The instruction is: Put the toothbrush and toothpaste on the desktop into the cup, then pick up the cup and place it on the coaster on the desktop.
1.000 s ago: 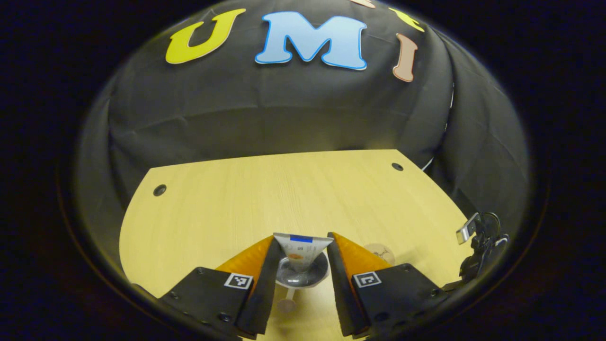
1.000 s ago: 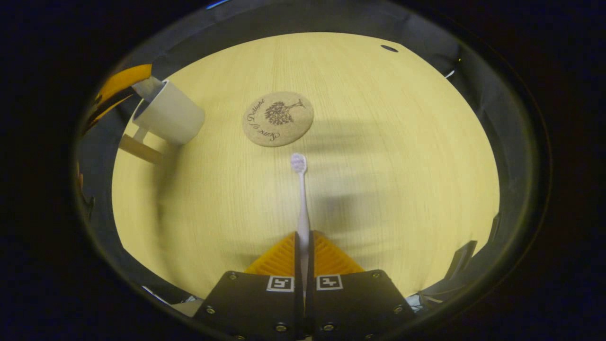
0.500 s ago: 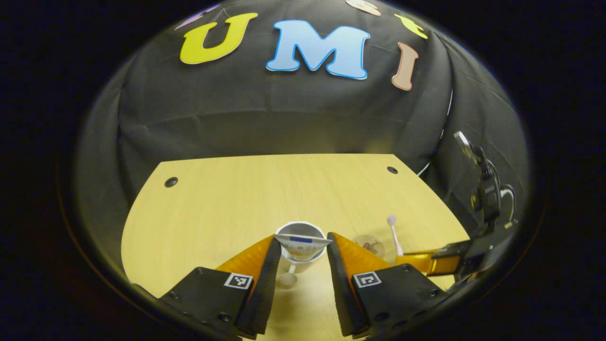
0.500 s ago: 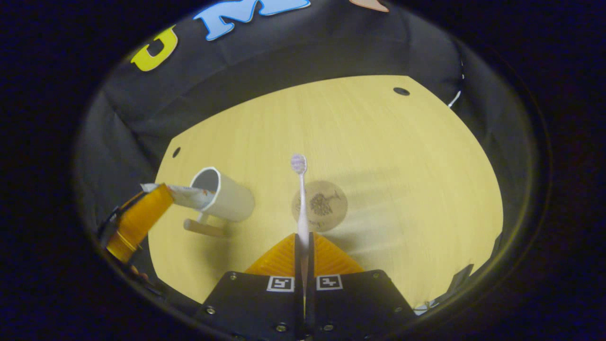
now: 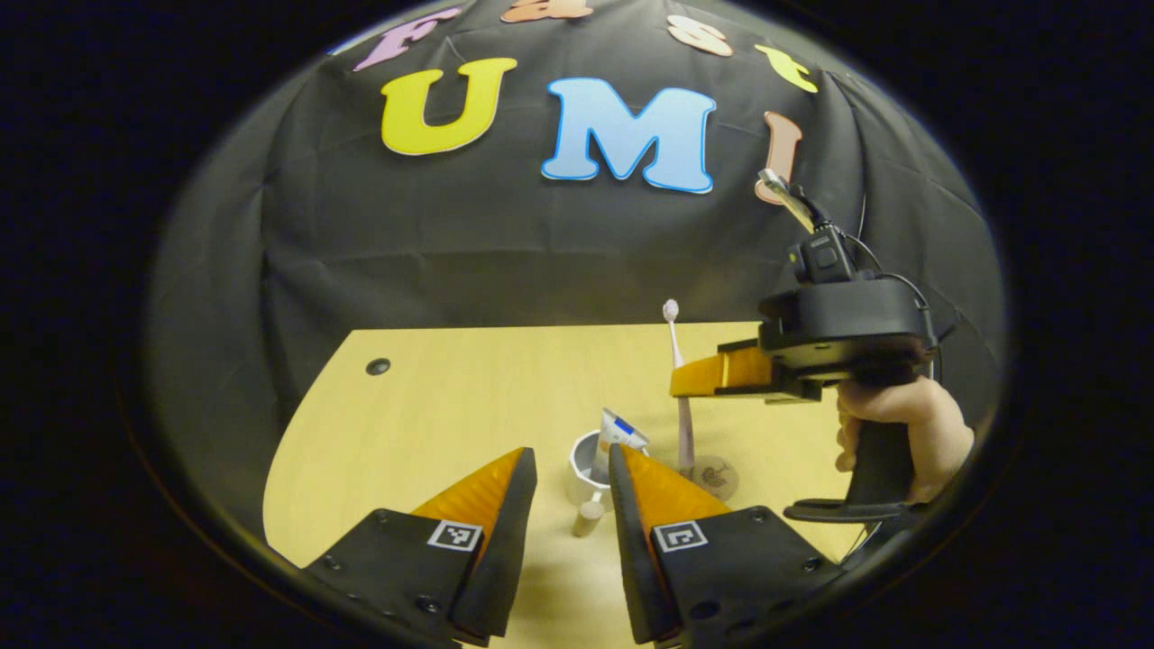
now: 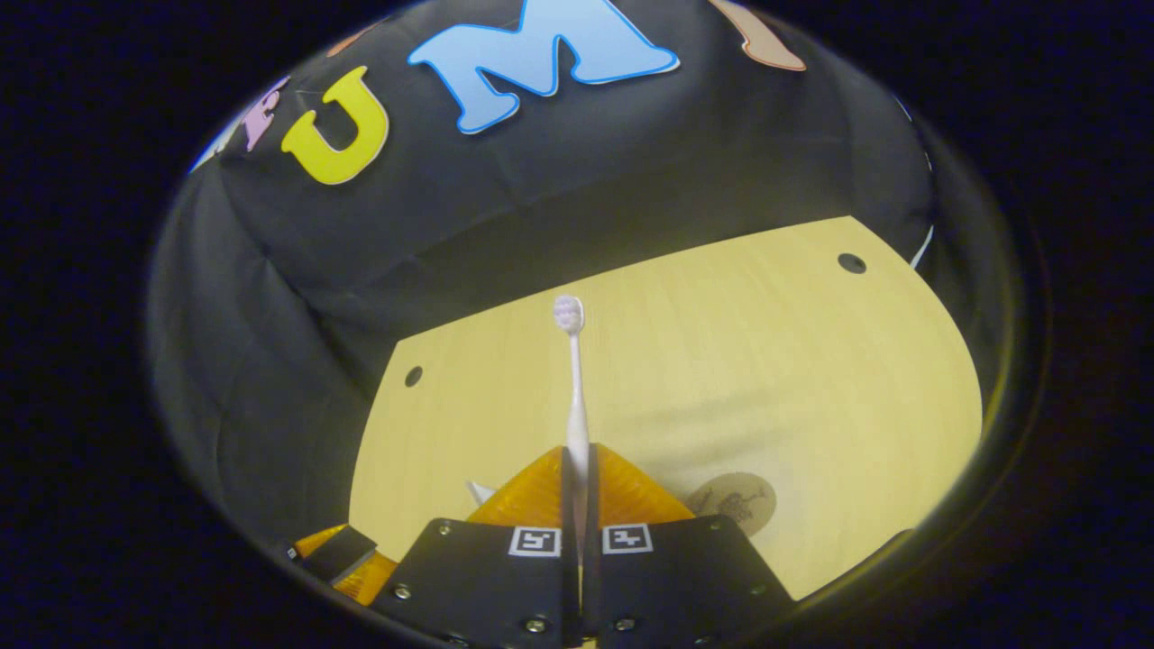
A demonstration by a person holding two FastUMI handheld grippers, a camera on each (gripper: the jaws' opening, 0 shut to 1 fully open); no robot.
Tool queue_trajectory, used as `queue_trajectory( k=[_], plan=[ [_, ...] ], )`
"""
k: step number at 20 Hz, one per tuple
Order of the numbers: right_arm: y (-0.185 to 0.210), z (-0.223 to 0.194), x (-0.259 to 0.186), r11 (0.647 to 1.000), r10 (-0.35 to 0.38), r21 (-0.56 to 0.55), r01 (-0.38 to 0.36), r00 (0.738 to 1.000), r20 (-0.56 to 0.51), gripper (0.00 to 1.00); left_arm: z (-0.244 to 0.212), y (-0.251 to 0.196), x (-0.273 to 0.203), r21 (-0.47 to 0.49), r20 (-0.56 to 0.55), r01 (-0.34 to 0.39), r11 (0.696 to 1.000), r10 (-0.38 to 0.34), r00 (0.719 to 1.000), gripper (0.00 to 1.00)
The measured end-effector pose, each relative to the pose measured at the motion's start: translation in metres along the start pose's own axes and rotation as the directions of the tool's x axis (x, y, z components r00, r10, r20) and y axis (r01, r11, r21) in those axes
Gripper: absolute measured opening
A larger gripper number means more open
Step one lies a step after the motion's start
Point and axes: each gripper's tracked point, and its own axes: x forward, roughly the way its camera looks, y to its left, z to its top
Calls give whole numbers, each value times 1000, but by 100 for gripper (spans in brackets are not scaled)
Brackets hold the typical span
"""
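The left claw [image 5: 570,464] is open and holds nothing, poised above the desk [image 5: 451,397] with the cup [image 5: 586,464] beyond its tips; the toothpaste [image 5: 618,434] stands tilted in the cup. The right claw [image 6: 577,469] is closed on the toothbrush [image 6: 574,397], bristles pointing away from it. Seen from the left gripper view, the brush hangs upright, seemingly just right of the cup, over the coaster [image 5: 712,476].

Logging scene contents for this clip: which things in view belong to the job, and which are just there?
Job:
- toothbrush, clamped in the right gripper
- toothpaste, standing in the cup
- coaster, bare, beside the cup
- left gripper, open, nothing between its fingers

Just there:
- desk with cable holes
- black cloth wall
- hand holding the right gripper
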Motion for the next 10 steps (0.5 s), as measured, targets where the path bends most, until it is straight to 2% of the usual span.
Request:
queue_trajectory(
  k=[1,2,3,4,6,7,8,10],
  plan=[
    [5,3,6,1000,9,2,-9,1000,7,3,-2,7,-4,-4,-3,-12,1000,12,1000,55],
    [8,4,12,1000,13,8,-14,1000,11,3,-3,13,-8,-8,-6,-26,1000,26,1000,63],
    [11,5,18,1000,18,11,-18,1000,15,3,-6,21,-10,-14,-11,-41,999,41,999,63],
    [14,6,25,1000,24,9,-25,999,23,3,-8,28,-13,-22,-18,-55,998,54,998,55],
    [16,-1,38,1000,25,-16,-24,999,21,3,-15,47,-22,-44,-31,-93,995,92,995,55],
    [17,-5,42,999,26,-32,-26,999,20,3,-19,54,-25,-52,-38,-106,993,105,994,63],
    [17,-9,45,997,29,-70,-27,999,33,3,-22,61,-28,-65,-48,-123,990,120,992,63],
    [18,-17,44,992,44,-117,-37,997,57,3,-29,67,-30,-78,-60,-136,988,131,990,48]
  ],
)
